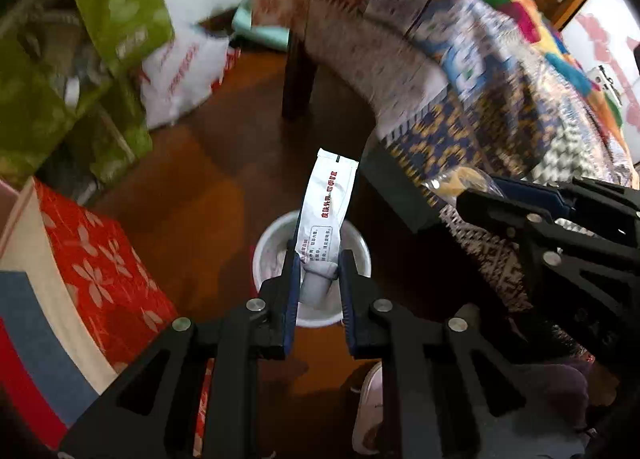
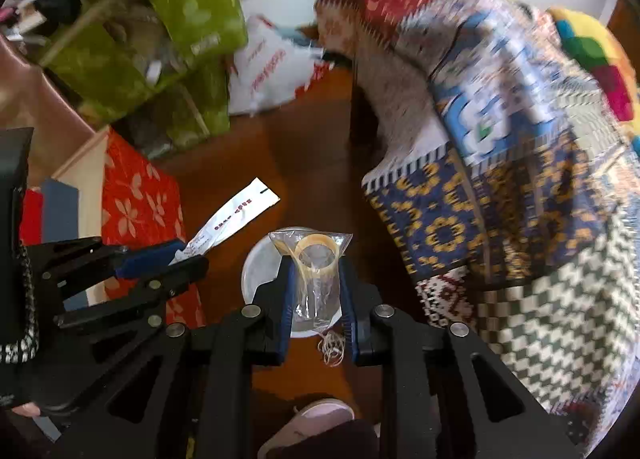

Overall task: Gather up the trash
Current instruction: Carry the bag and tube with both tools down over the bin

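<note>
Both claws are hanging over the white bin (image 1: 316, 317): left claw (image 1: 318, 279) clamping a white sachet (image 1: 326, 211), right claw (image 2: 318, 283) clamping a clear bag (image 2: 316, 271); either light piece risks drifting past the rim

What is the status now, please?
Left gripper shut on white sachet. Right gripper shut on clear bag. Both above white bin. Nothing in the way.

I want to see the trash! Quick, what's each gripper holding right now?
Left gripper: closed on a white paper packet.
Right gripper: closed on a clear plastic bag with a tan ring inside.
</note>
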Tool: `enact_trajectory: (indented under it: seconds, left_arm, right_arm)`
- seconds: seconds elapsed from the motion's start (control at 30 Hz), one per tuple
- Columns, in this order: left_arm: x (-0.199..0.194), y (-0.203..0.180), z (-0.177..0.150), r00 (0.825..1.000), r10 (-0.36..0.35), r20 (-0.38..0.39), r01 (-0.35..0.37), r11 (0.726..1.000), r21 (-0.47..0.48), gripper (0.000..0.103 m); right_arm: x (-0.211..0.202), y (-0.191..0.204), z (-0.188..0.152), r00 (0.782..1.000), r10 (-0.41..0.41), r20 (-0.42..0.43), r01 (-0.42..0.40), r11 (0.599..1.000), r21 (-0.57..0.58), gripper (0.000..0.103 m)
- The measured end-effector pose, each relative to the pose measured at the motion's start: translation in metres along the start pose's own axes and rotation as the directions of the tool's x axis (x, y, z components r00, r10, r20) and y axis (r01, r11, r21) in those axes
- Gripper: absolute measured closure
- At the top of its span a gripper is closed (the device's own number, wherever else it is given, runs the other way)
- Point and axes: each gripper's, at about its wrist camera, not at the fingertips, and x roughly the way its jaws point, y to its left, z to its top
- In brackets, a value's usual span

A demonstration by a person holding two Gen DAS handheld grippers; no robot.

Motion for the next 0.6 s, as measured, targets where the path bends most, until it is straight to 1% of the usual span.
enact_trajectory:
  seconds: [0.1, 0.23, 0.33, 0.43, 0.6]
  left_arm:
    - [0.020, 0.006, -0.003, 0.998, -0.013, -0.055, 0.012, 1.000, -0.017, 0.085]
    - [0.039, 0.012, -0.003, 0.995, -0.013, -0.097, 0.011, 1.000, -0.021, 0.085]
    - [0.053, 0.017, -0.001, 0.992, -0.022, -0.121, 0.017, 0.999, -0.041, 0.085]
    - [0.062, 0.020, 0.004, 0.990, -0.026, -0.137, 0.020, 0.999, -0.047, 0.085]
    - [0.073, 0.022, 0.008, 0.987, -0.047, -0.151, 0.039, 0.998, -0.059, 0.085]
  right_arm:
    - [0.024, 0.000, 0.002, 0.999, 0.014, -0.052, -0.014, 1.000, -0.001, 0.084]
    - [0.051, 0.000, 0.005, 0.993, 0.030, -0.110, -0.030, 1.000, -0.002, 0.084]
    - [0.068, 0.000, 0.005, 0.989, 0.023, -0.144, -0.024, 1.000, -0.003, 0.084]
    - [0.078, -0.001, 0.006, 0.987, 0.047, -0.156, -0.046, 0.999, 0.009, 0.083]
    - [0.081, -0.001, 0.008, 0.988, 0.048, -0.144, -0.049, 0.999, 0.000, 0.083]
